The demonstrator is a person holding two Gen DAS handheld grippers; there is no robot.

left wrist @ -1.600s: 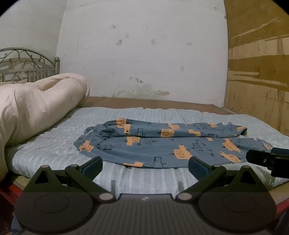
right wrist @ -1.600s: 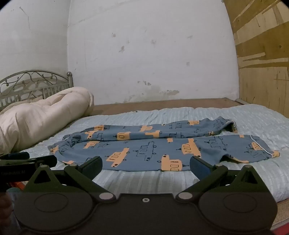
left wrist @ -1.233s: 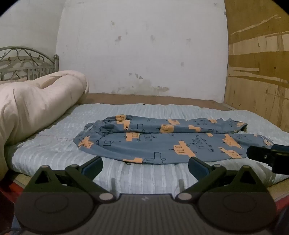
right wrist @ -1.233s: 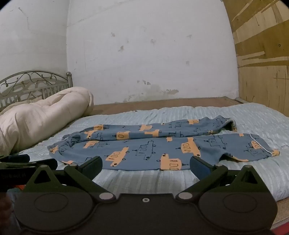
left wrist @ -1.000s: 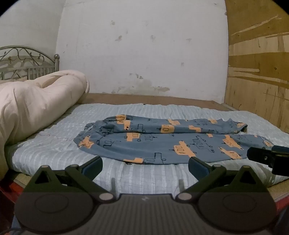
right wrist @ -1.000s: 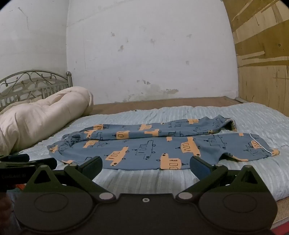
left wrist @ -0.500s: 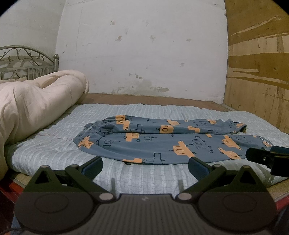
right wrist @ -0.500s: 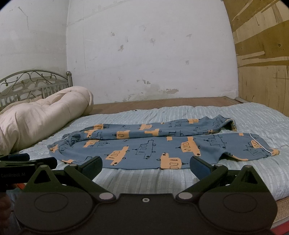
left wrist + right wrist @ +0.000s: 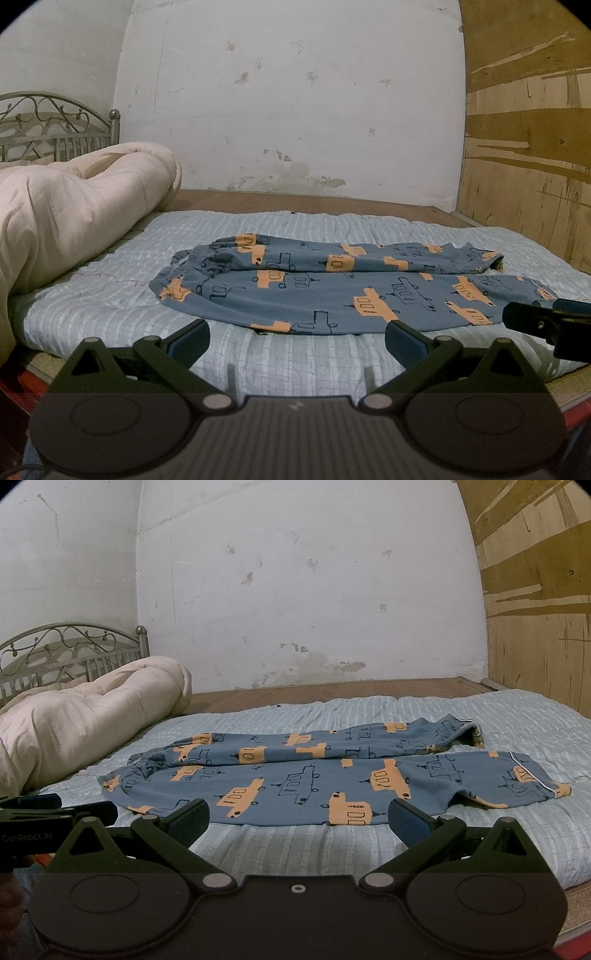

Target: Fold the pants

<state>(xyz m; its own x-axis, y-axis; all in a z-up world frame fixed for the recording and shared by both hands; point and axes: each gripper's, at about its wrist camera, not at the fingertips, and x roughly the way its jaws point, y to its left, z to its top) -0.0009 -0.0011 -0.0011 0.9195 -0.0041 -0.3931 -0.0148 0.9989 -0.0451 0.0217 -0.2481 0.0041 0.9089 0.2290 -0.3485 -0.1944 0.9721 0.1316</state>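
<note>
Lying crosswise ahead of both wide-open, empty tongs, pants (image 9: 295,775): waistband nearer left tongs (image 9: 295,338), cuffs nearer right tongs (image 9: 297,818).

We read one piece of lettering: "GenRobot.AI", in pale letters on the dark body of the left tongs (image 9: 59,808), at the lower left edge of the right wrist view. The vehicles printed on the pants (image 9: 314,771) carry only box-shaped windows, which we do not take for numbers.
</note>
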